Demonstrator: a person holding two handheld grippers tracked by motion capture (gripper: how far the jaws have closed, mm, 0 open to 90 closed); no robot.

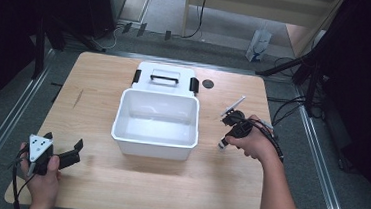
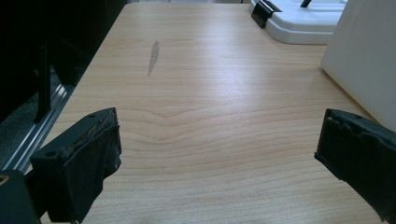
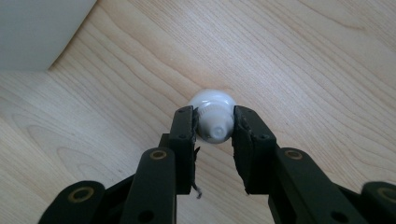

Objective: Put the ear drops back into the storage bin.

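Bulb sat clamped by its neck in my right gripper, upright on bench, just right of white bin; left gripper wide, empty, farther off.

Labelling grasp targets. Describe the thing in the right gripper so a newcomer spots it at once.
Start at the open white bin mid-table, then go right to the right gripper. Its jaws are shut on a small white bottle with a ridged cap, standing on bare wood. It is the only small white thing there; the bin's lid lies behind the bin.
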